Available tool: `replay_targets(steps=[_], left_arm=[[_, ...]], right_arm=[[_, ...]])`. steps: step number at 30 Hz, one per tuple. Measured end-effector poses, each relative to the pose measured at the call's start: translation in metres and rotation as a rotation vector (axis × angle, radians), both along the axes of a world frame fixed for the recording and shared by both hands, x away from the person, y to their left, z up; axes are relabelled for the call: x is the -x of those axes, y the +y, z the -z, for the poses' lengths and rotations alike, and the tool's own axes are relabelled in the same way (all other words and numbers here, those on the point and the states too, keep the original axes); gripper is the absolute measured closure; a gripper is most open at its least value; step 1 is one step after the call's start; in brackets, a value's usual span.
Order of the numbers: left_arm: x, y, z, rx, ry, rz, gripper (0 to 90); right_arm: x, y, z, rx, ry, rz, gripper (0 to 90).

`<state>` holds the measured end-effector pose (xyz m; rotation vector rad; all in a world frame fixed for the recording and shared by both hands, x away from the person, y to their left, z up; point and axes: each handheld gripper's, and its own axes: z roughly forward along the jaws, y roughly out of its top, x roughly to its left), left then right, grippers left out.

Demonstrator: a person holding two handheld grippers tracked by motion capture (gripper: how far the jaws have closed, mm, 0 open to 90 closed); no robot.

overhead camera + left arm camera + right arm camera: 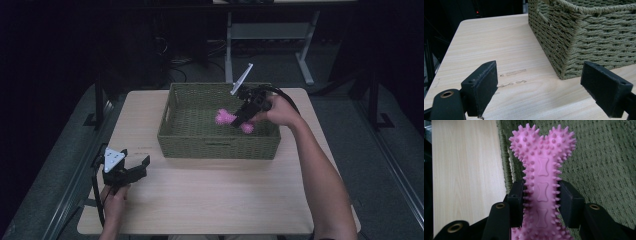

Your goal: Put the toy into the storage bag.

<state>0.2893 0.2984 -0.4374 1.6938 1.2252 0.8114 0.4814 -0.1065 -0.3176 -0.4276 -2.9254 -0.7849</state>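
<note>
A pink spiky bone-shaped toy (pixel 228 119) hangs inside the green woven basket (pixel 195 142), above its floor. My right gripper (pixel 241 120) is shut on the toy's shaft; in the right gripper view the two black pads (pixel 570 202) press on the pink toy (pixel 542 167) from both sides. My left gripper (pixel 136 163) rests low over the table near the front left corner, open, with nothing between its fingers. In the left gripper view its jaws stand wide apart and the basket's corner (pixel 574 50) lies ahead on the right.
The light wooden table (pixel 210 200) has open surface in front of and left of the basket. Faint marks (pixel 515 73) show on the wood ahead of the left gripper. Beyond the table are a dark floor, cables and a metal stand (pixel 305 65).
</note>
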Motion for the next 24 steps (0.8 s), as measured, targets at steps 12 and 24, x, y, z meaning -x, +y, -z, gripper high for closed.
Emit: replay_targets(steps=[12, 24], left_arm=[[0.0, 0.0, 0.0, 0.005, 0.002, 0.0, 13.6], [-0.001, 0.0, 0.0, 0.003, 0.003, -0.004, 13.7]], right_arm=[[-0.012, -0.002, 0.011, -0.004, 0.019, 0.025, 58.1], [-0.015, 0.003, 0.023, 0.002, 0.045, 0.028, 58.0]])
